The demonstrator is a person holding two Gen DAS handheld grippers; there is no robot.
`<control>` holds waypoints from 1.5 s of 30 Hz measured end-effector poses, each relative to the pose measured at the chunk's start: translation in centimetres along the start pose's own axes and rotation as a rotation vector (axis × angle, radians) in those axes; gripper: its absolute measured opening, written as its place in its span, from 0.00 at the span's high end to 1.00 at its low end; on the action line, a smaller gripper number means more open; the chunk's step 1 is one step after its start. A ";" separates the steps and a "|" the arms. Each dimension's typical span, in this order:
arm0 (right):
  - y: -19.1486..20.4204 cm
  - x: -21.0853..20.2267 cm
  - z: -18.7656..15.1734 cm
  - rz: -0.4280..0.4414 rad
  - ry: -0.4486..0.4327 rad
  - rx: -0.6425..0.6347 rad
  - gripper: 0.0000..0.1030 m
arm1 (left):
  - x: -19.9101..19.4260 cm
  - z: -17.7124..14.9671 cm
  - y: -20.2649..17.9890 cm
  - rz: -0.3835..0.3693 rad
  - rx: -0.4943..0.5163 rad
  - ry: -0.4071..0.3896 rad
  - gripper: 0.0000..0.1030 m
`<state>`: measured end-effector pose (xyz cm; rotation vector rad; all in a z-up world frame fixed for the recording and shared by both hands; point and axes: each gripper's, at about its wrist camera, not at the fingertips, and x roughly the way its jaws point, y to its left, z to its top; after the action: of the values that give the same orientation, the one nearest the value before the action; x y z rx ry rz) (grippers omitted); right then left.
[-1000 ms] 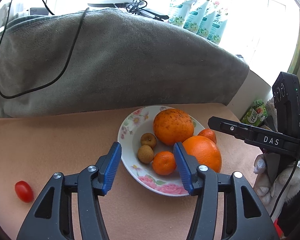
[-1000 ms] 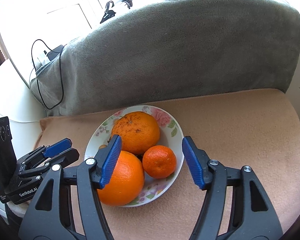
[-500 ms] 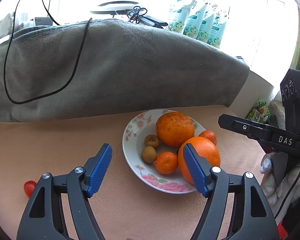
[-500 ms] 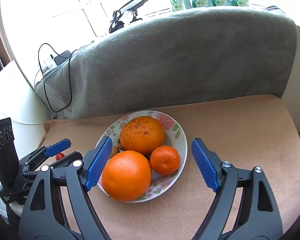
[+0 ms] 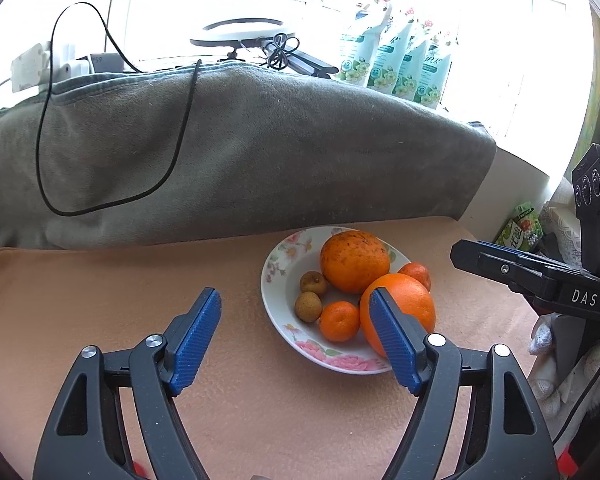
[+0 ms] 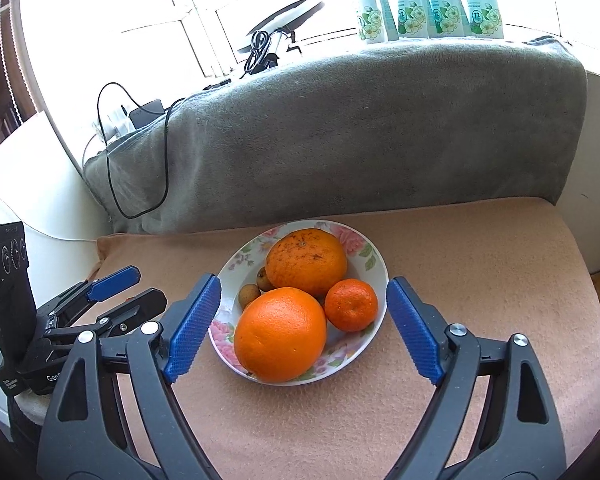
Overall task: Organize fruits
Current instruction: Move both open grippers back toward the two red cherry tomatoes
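L tongs [image 5: 294, 332]: apart, just been opening, nothing between.
R tongs [image 6: 303, 320]: apart, just been opening, empty.
Plate [image 6: 374, 266]: 2 oranges, mandarins, longans.

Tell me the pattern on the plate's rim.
Pink roses with green leaves on the white plate, clearest in the right wrist view.

Bare mat [image 6: 480, 280] right of plate [image 6: 374, 264]; grey blanket [image 6: 380, 132] blocks behind

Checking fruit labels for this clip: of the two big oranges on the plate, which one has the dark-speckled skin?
The rear orange, toward the grey blanket. Its peel is duller with dark flecks; the front orange is smooth, brighter, and nearest the camera.
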<state>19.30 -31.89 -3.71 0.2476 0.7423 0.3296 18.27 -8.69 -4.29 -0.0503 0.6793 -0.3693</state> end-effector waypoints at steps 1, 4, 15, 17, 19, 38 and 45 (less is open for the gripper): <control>0.1 -0.2 0.0 0.001 -0.002 0.000 0.15 | -0.1 0.0 0.0 0.000 0.001 -0.001 0.26; 0.4 -0.6 -0.3 0.007 -0.009 0.001 0.15 | -0.5 -0.2 0.0 0.000 -0.001 -0.005 0.26; 1.3 -3.5 -2.2 0.011 -0.042 -0.014 0.15 | -2.7 -1.4 1.0 0.022 -0.023 -0.014 0.26; 1.5 -4.1 -2.8 0.006 -0.047 -0.022 0.15 | -3.2 -1.9 1.2 0.029 -0.025 -0.019 0.26; 1.6 -4.6 -3.4 0.002 -0.054 -0.026 0.15 | -3.7 -2.4 1.3 0.040 -0.023 -0.020 0.26; 5.6 -5.9 -6.9 0.030 -0.039 -0.121 0.15 | -9.6 -8.0 5.5 0.137 -0.096 -0.017 0.26; 7.3 -5.1 -7.0 0.071 -0.015 -0.135 0.15 | -11.3 -9.8 8.0 0.180 -0.155 -0.016 0.26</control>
<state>9.38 -26.36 -3.13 0.1492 0.6948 0.4426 6.66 3.47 -6.41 -0.1378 0.6898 -0.1423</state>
